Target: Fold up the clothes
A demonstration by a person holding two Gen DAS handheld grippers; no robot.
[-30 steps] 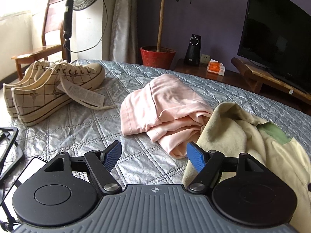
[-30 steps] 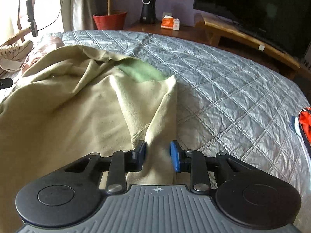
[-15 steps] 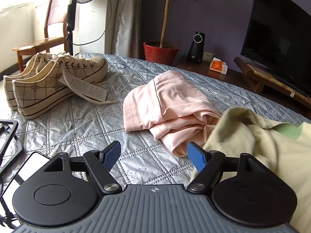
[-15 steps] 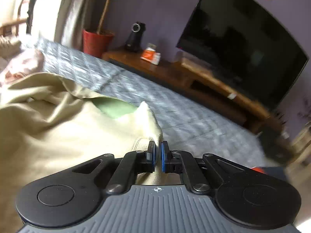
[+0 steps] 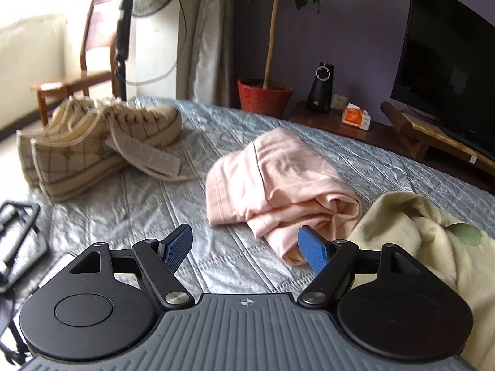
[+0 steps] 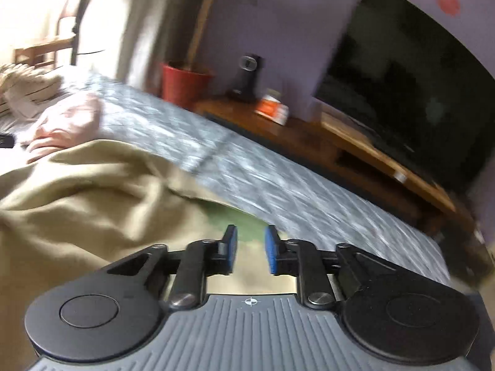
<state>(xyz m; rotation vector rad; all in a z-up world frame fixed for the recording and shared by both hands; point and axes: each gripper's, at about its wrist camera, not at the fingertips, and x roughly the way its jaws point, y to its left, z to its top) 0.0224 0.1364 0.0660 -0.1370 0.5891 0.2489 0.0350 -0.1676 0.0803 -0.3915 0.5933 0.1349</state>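
Observation:
A beige garment [image 6: 92,201] with a green inner patch [image 6: 244,219] lies crumpled on the grey quilted bed [image 6: 278,185]. My right gripper [image 6: 250,249] hovers just above it, jaws opening; the cloth shows under the gap and neither blue pad presses on it. In the left wrist view the same beige garment [image 5: 417,232] lies at the right. A loosely folded pink garment [image 5: 278,173] rests mid-bed. My left gripper [image 5: 244,252] stands wide open low over the quilt, its right pad beside the pink garment's near end, nothing between the pads.
A pair of checked cream shoes [image 5: 92,145] with a paper tag sits at the bed's left. A black frame [image 5: 18,232] lies at the near left edge. Beyond the bed stand a fan [image 5: 123,15], a chair [image 5: 77,77], a red plant pot [image 5: 264,95] and a TV [image 5: 448,71].
My right gripper pinched the beige garment's edge, rose and rolled, and its jaws have come apart off the cloth. The garment shifted right in the left view. My left gripper kept still.

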